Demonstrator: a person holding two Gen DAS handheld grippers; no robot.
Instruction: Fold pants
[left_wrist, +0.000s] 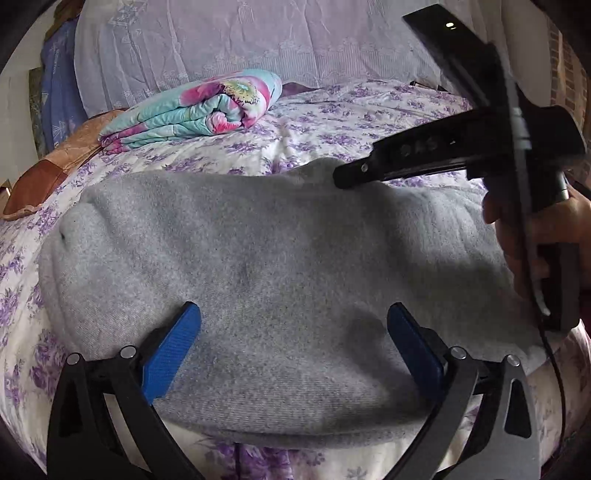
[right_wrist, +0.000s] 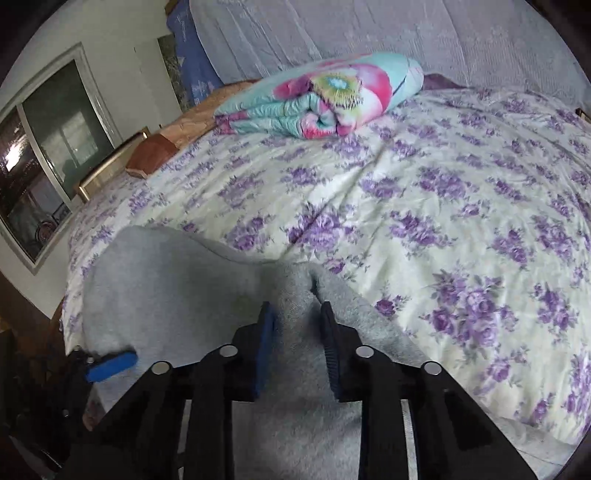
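Observation:
Grey pants (left_wrist: 266, 258) lie folded flat on the flowered bed sheet (left_wrist: 332, 110). My left gripper (left_wrist: 295, 332) stands open just over their near edge, its blue pads (left_wrist: 173, 347) spread wide with only flat cloth between them. In the right wrist view the right gripper (right_wrist: 297, 314) is shut on a raised ridge of the pants (right_wrist: 173, 288) at their far right corner. The left wrist view shows that gripper (left_wrist: 343, 177) from the side, its tip lifting the cloth into a small peak. One blue finger of the left gripper (right_wrist: 110, 365) shows at the lower left of the right wrist view.
A folded quilt (right_wrist: 321, 99) in turquoise and pink lies at the back of the bed, with a brown pillow (right_wrist: 155, 155) to its left. Wide bare sheet (right_wrist: 461, 221) spreads right of the pants. A window (right_wrist: 40, 177) is on the left wall. A person's hand (left_wrist: 535, 229) holds the right gripper.

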